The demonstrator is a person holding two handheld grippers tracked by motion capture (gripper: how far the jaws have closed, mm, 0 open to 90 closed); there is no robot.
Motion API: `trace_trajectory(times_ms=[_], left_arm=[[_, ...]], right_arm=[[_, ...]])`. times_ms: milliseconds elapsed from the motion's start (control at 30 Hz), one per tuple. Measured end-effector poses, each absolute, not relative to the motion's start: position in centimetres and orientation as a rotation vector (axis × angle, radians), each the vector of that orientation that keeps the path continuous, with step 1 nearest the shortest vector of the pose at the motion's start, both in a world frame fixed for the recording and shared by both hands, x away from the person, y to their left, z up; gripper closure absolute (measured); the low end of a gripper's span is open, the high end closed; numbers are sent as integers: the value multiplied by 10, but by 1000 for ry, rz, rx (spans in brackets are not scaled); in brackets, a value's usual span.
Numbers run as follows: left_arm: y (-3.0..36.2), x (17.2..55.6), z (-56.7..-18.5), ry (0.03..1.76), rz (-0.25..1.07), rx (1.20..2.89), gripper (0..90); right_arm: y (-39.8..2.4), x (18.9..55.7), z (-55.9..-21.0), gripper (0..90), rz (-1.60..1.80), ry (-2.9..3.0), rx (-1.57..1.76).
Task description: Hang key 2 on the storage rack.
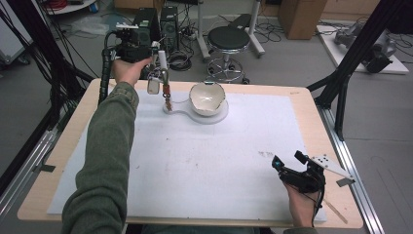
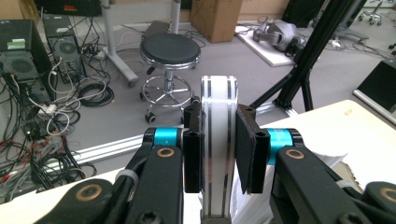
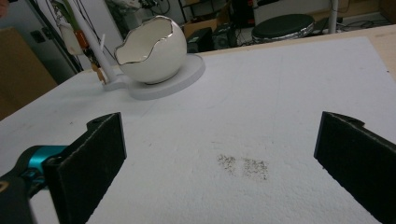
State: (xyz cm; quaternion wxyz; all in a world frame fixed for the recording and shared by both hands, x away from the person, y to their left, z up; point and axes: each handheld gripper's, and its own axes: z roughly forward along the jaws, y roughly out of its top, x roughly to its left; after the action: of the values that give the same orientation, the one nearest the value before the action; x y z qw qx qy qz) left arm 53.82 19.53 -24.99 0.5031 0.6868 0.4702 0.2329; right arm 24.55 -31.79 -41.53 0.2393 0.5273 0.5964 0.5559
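left gripper (image 2: 219, 158) – jaws clamp white striped bar (image 2: 218, 140) | right gripper (image 3: 219, 163) – jaws apart | no legible writing

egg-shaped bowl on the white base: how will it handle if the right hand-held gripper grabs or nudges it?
Likely fragile: the egg-shaped bowl looks like glazed ceramic with a thin, jagged rim. Probably slippery, since its surface is glossy and curved, so flat pads may slide off. Apt to rock or roll if nudged: its rounded bottom sits on the white base with little contact showing.

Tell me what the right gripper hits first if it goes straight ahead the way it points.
The open right gripper aims across bare white mat; a dark speck patch lies ahead, and the egg-shaped bowl sits left of that line. The way looks free.
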Motion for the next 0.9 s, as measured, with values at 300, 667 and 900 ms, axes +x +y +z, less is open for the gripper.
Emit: trace_trajectory(times_ms=[300,667,900], left_arm=[[200,539,-254,1187,474,1659,689],[220,531,-257,1243,369,1626,426],[222,522,-264,1254,414,1673,206]], right_arm=[[-318,245,-415,11,1520,1634,1446],[-315,247,-415,11,1521,1644,1434],[-314,248,-414,11,1522,1648,1435]])
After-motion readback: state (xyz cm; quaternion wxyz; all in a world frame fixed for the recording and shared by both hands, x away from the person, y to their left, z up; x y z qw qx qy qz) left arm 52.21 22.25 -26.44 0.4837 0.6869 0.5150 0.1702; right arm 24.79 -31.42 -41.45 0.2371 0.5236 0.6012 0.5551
